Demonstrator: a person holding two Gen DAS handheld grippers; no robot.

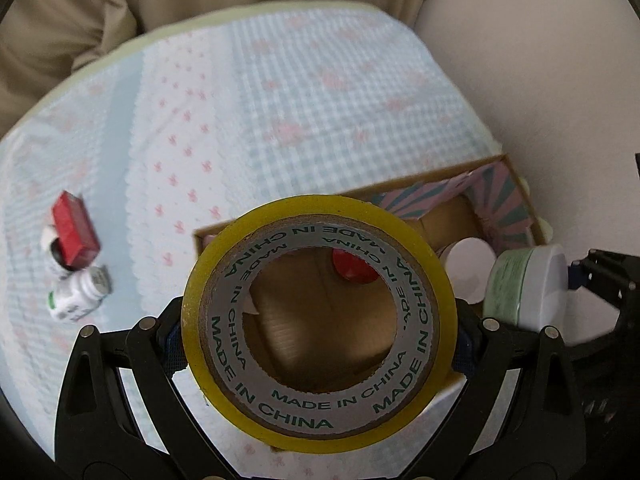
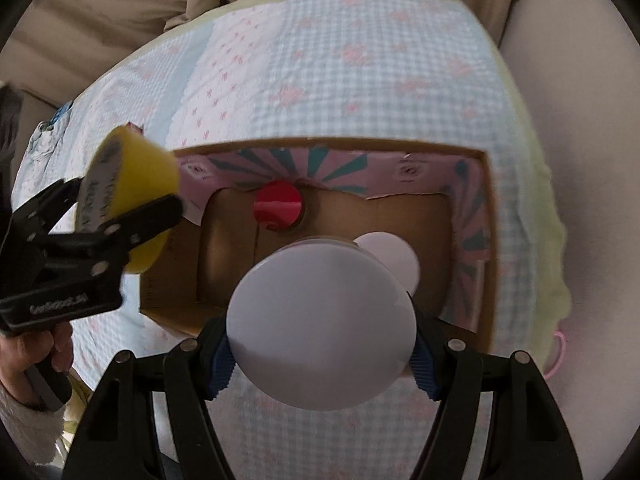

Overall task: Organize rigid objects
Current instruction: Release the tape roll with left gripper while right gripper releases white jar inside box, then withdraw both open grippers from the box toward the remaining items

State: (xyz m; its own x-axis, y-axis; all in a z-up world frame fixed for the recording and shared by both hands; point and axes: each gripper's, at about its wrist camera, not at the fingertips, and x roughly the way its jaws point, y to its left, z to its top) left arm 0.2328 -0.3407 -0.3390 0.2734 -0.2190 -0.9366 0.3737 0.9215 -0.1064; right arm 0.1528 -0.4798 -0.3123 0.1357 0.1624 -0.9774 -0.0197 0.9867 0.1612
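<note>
Between the blue pads of the left gripper (image 1: 320, 340) a yellow roll of packing tape with a grey printed core (image 1: 320, 320) is clamped on edge, held above the near-left part of an open brown cardboard box with a pink-and-teal lining (image 2: 472, 216). A white-lidded round plastic jar with a green label (image 2: 320, 316) is gripped lid-first between the pads of the right gripper (image 2: 320, 352), over the box's near wall. On the box floor a red round lid (image 2: 278, 204) and a white round lid (image 2: 396, 260) are seen. Well to the left on the blue checked cloth (image 1: 320, 112), a red rectangular box (image 1: 74, 230) is propped on small white bottles (image 1: 80, 292).
</note>
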